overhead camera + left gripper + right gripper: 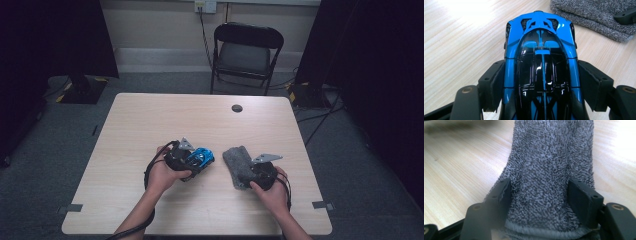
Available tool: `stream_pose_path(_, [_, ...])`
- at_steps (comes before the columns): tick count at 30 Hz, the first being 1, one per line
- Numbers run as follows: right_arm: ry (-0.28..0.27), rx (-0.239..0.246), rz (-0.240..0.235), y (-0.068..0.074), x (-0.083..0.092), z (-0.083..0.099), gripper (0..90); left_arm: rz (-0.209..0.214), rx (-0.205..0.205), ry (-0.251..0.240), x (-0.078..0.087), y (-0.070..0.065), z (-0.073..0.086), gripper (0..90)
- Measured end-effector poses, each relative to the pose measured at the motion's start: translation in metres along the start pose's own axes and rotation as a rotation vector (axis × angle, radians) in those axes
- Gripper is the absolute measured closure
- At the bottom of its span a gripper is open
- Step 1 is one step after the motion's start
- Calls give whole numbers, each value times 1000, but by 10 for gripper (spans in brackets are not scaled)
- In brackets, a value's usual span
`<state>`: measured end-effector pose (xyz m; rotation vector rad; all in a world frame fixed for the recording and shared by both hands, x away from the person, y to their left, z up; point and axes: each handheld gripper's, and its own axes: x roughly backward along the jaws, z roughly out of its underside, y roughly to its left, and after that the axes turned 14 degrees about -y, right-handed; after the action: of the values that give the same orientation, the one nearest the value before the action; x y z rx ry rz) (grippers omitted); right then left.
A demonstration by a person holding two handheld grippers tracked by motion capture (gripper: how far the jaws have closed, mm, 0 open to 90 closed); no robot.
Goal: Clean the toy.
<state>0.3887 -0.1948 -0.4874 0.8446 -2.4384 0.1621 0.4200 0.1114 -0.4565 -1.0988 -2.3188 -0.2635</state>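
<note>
High view: left gripper (196, 161) clamps blue toy car (202, 156) at table (150, 120) centre; grey towel (238, 162) at 3 o'clock.

Left gripper view: pads press car (541, 62) flanks; glossy body, may slip.

Right gripper view: right gripper (539, 195) jaws straddle towel (551, 157), slack; limp pile, could snag.

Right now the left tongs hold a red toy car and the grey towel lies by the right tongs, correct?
Not quite: the toy car in the left tongs is blue and black, not red, as the left gripper view shows. The grey towel does lie by the right tongs, between their jaws.
</note>
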Motion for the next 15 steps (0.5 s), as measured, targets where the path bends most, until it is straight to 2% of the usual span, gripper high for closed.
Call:
stream_pose_path(2, [3, -9, 4, -1, -2, 1, 375, 4, 3, 3, 0, -1, 0, 283])
stream_pose_path(4, [1, 6, 15, 1, -3, 2, 411, 5, -2, -1, 1, -2, 0, 283])
stream_pose_path(5, [-5, 4, 15, 2, -3, 3, 479, 9, 1, 2, 1, -3, 0, 283])
stream_pose_path(6, [-5, 4, 15, 2, -3, 3, 479, 9, 1, 2, 1, -3, 0, 283])
stream_pose_path(7, [-7, 4, 6, 3, -2, 2, 607, 9, -7, 6, 2, -3, 0, 283])
stream_pose_path(8, [-7, 4, 6, 3, -2, 2, 607, 12, -7, 6, 2, -4, -1, 283])
stream_pose_path(10, [0, 8, 13, 4, -2, 2, 698, 15, -15, -2, 3, -7, -2, 283])
stream_pose_path(11, [9, -7, 14, 4, -3, 0, 753, 22, -10, -1, 4, -8, -3, 283])
stream_pose_path(13, [37, -8, 11, 3, -6, -6, 775, 26, -17, -11, 5, -10, -5, 283])
stream_pose_path(15, [43, -11, 7, 2, -7, -7, 779, 33, -19, -12, 6, -10, -6, 283])
